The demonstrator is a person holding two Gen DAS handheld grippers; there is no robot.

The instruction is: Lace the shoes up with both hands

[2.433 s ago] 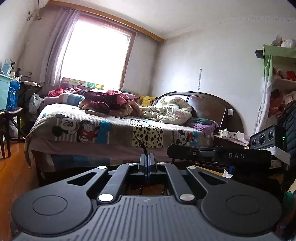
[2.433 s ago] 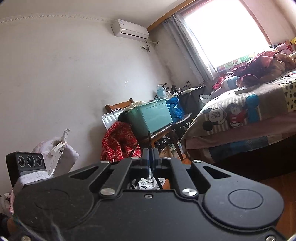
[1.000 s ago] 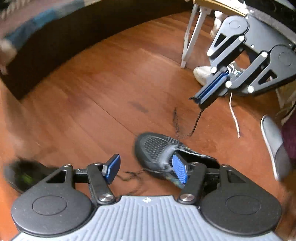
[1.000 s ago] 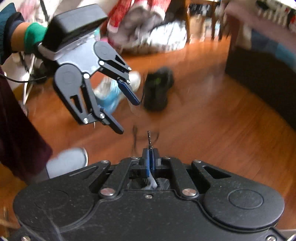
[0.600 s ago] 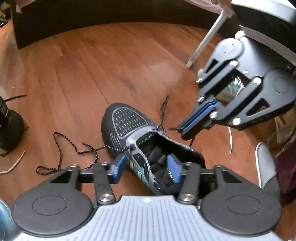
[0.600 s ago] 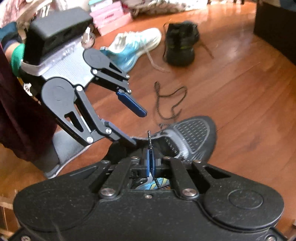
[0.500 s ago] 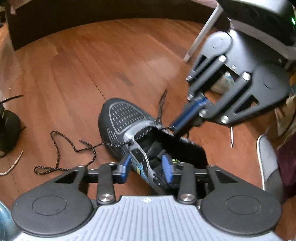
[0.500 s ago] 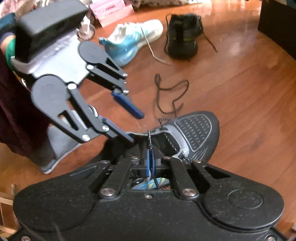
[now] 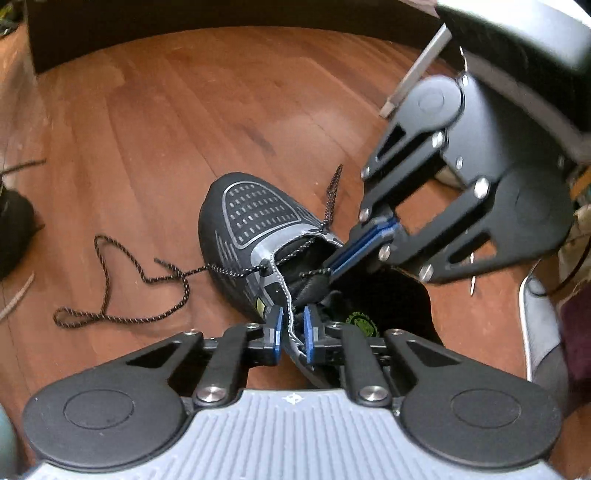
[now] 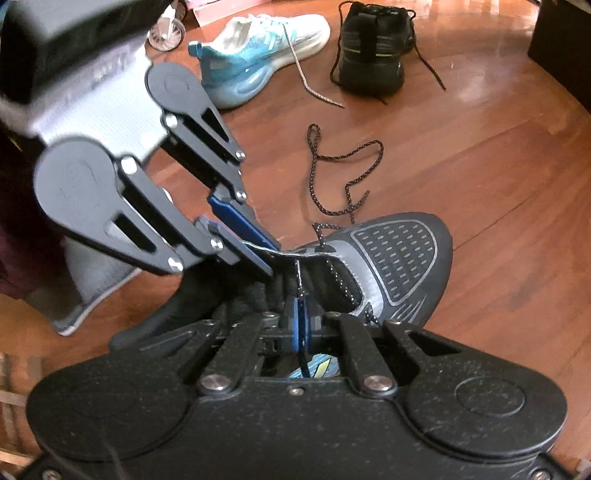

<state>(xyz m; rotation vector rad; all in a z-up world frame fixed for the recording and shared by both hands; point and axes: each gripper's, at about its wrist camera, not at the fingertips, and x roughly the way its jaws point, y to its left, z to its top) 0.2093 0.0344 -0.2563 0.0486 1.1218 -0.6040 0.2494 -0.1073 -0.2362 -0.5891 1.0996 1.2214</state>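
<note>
A black-and-grey shoe (image 9: 255,218) lies on the wooden floor, toe pointing away. Its speckled black lace (image 9: 122,280) trails loose over the floor to the shoe's left. My left gripper (image 9: 291,332) is at the shoe's opening; its jaws are closing, and the grey-trimmed eyelet edge (image 9: 286,291) sits pinched between the blue pads. In the right wrist view the left gripper (image 10: 264,254) clamps that same edge. My right gripper (image 10: 300,321) is shut on the other lace end (image 10: 298,277), just above the shoe (image 10: 399,254); in the left wrist view the right gripper (image 9: 332,264) hovers over the tongue.
A white-and-blue sneaker (image 10: 258,48) and a second black shoe (image 10: 373,48) lie farther off. A grey slipper (image 9: 543,332) sits beside the shoe. A dark bed base (image 9: 184,22) borders the floor, and a white furniture leg (image 9: 417,70) stands near it.
Both grippers came down from pointing across the room to the shoe on the floor. The left jaws went from wide open to closed on the eyelet edge. The right stayed shut on the lace.
</note>
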